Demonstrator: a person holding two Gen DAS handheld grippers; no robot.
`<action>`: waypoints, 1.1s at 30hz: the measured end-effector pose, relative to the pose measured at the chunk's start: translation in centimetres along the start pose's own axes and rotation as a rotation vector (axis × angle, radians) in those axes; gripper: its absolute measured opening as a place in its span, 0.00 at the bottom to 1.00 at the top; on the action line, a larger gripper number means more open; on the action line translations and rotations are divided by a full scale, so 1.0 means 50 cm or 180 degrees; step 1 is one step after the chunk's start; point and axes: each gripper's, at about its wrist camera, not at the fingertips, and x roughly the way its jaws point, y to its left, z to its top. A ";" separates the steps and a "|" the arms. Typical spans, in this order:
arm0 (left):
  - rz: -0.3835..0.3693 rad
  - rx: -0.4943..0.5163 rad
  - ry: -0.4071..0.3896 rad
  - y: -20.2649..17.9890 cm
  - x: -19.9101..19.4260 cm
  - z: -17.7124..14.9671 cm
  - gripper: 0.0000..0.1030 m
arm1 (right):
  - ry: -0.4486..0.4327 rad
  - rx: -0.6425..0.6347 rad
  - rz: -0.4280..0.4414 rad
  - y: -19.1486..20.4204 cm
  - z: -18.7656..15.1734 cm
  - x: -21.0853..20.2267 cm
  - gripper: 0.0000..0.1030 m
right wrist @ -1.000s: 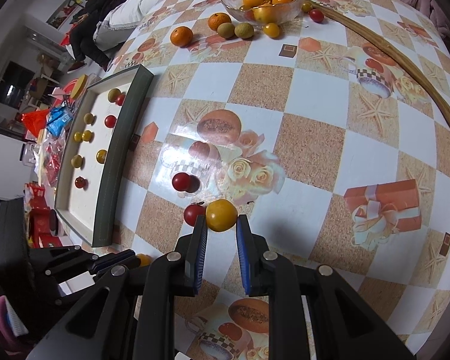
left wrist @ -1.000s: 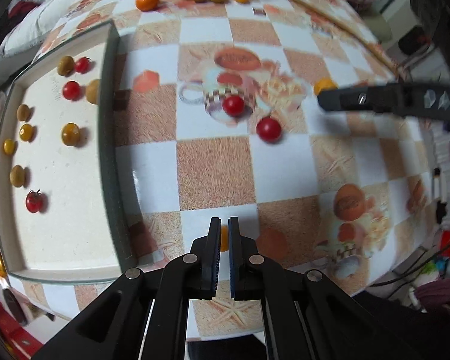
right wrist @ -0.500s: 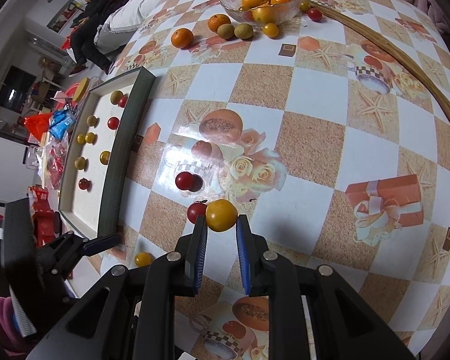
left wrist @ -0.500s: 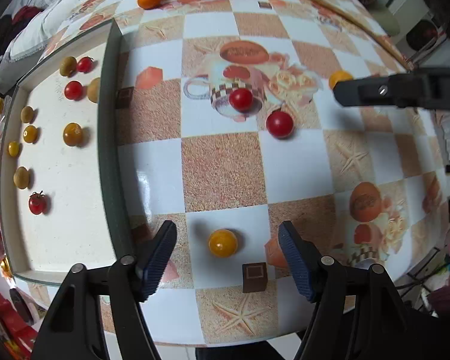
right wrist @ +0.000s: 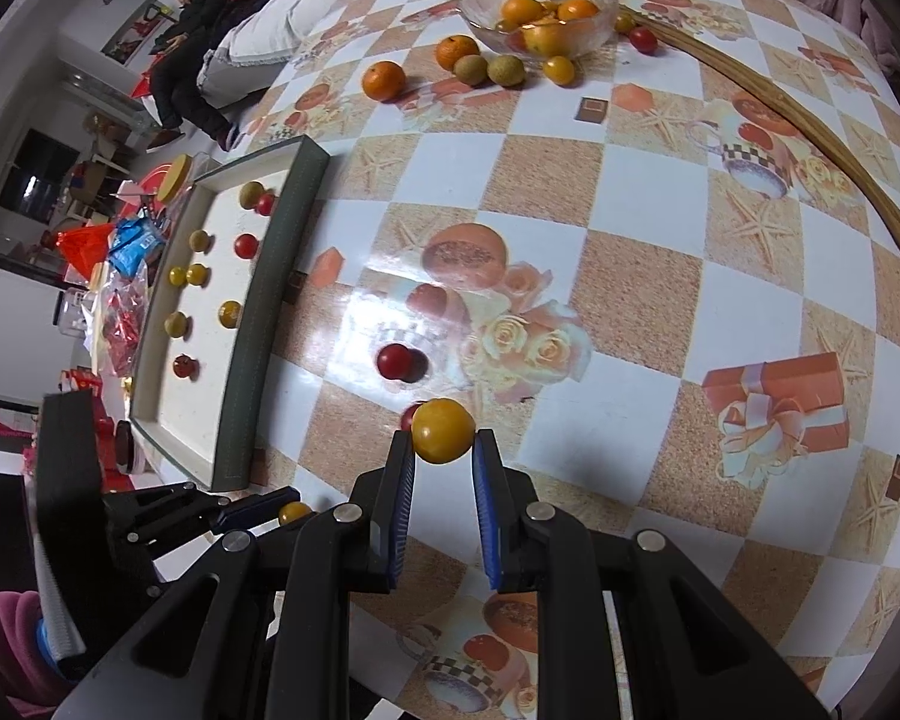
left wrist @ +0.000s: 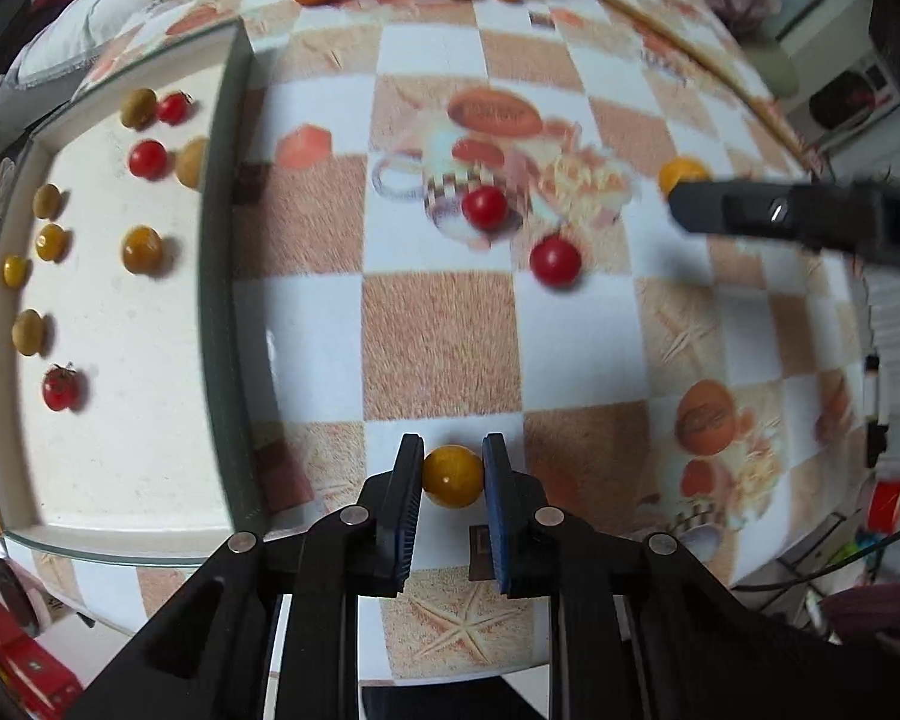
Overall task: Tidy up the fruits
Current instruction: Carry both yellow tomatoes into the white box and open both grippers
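Note:
My left gripper (left wrist: 453,462) points down at the table near its front edge, and its jaws are closing on a small yellow tomato (left wrist: 453,476) that fills the gap between the blue pads. The right gripper (right wrist: 444,450) is shut on another yellow tomato (right wrist: 443,431), held just above the tablecloth. Two red tomatoes (left wrist: 485,207) (left wrist: 555,261) lie loose mid-table. At the left, the dark-rimmed white tray (left wrist: 219,300) holds several red and yellow tomatoes. In the right wrist view the left gripper's fingers (right wrist: 252,510) appear low on the left.
A glass bowl (right wrist: 594,30) of oranges stands at the far side, with loose oranges (right wrist: 383,80) and small brownish fruits beside it. A curved wooden strip (right wrist: 810,138) runs along the right. A seated person (right wrist: 192,60) is beyond the table. Packets and clutter lie left of the tray.
The left gripper's jaws swung wide open over the yellow tomato on the table, then came together around it. The right gripper has kept still with its yellow tomato.

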 end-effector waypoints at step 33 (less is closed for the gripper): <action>0.0524 -0.0410 -0.0074 0.447 -0.034 -0.061 0.21 | 0.0492 -0.0432 -0.0321 0.386 0.055 0.273 0.21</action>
